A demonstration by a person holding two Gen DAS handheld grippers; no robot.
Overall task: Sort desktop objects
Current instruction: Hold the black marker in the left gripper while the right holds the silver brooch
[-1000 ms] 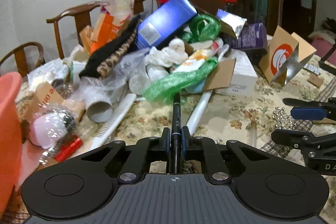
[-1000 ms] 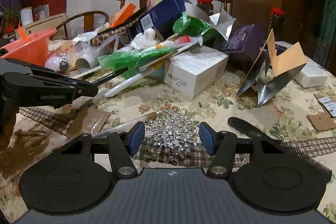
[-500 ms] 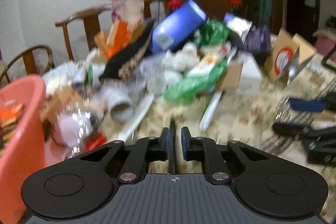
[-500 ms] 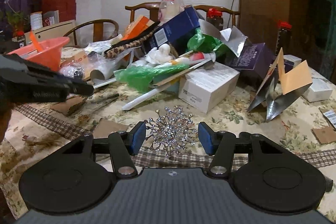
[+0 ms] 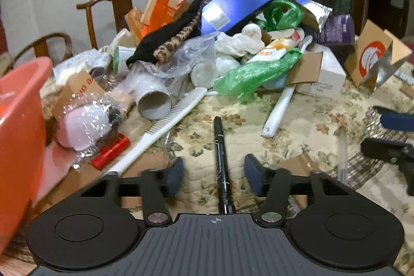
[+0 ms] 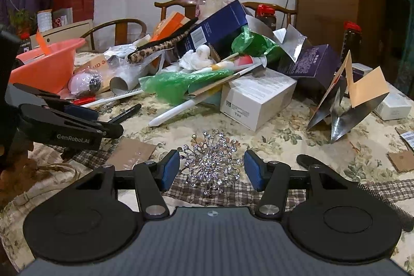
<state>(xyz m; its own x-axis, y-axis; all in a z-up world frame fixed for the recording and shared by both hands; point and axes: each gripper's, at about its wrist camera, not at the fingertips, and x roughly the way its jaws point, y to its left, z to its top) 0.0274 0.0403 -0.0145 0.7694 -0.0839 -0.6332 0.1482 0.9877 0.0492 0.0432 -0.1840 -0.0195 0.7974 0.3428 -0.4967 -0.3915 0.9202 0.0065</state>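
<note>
The left gripper [image 5: 213, 176] is holding its jaws spread wide, gripping nothing; the black pen [image 5: 220, 159] is lying on the desk [image 5: 297, 144] between them. The right gripper [image 6: 211, 170] is also standing wide open, straddling the rhinestone brooch [image 6: 212, 163] without touching it.

Pen [image 5: 220, 159] lying on tablecloth [image 5: 305, 136] between spread fingers of left gripper [image 5: 213, 176], pointing toward heap [image 5: 233, 43] behind. Comb [image 5: 165, 123] lying left of pen, tube roll [image 5: 154, 101] just behind comb. Basin [image 5: 18, 126] sitting at far left. Toothbrush [image 5: 280, 107] lying right of pen, before white box [image 5: 323, 76]. Brooch [image 6: 211, 164] resting between parted fingers of right gripper [image 6: 211, 170]. Left gripper sitting left of brooch; folded carton [image 6: 349, 92] standing right.
</note>
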